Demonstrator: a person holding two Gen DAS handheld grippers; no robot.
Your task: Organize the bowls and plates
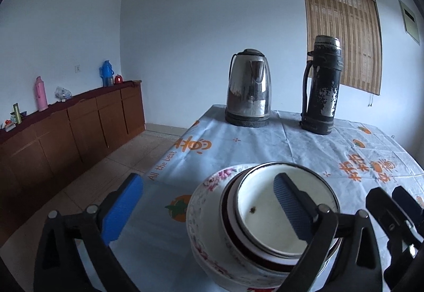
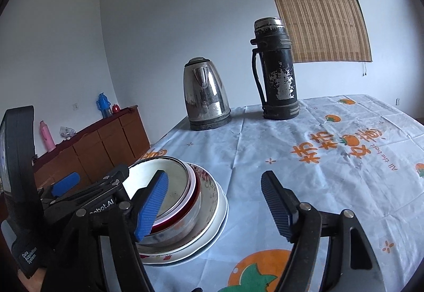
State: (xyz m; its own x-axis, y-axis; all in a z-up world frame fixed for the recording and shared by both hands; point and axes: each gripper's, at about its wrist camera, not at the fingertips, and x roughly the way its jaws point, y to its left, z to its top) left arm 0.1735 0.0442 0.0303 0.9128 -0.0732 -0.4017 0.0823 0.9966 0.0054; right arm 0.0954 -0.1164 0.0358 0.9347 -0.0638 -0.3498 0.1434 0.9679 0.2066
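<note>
1. Bowls (image 1: 265, 215) sit nested in one stack on the tablecloth (image 1: 238, 143), seen from the left wrist: a white metal-rimmed bowl on top with a small brown speck inside, a red-edged one under it, then a steel one, all in a floral dish with pink flowers.
2. Behind the stack stand a kettle (image 1: 249, 87) and, to its right, a worn black flask (image 1: 322, 85).
3. Left gripper (image 1: 206, 209) has its jaws spread wide and grips nothing; its right pad hangs over the top bowl, its left pad well off the stack's left side. Whether the right pad touches the bowl I cannot tell.
4. Print on the cloth left of the stack reads "All the best", beside orange Chinese characters.
5. From the right wrist, the stack (image 2: 185, 201) lies left of centre, kettle (image 2: 205, 95) and flask (image 2: 275, 69) beyond it; a white plate shows at the bottom.
6. Right gripper (image 2: 214, 201) is open and empty, its left pad in front of the stack, its right pad over bare cloth (image 2: 331, 172).
7. Left of the stack, the other gripper's body reads "obot.AI"; a strap reads "Data Acquisition System". Cloth right of the stack repeats "All the best".
</note>
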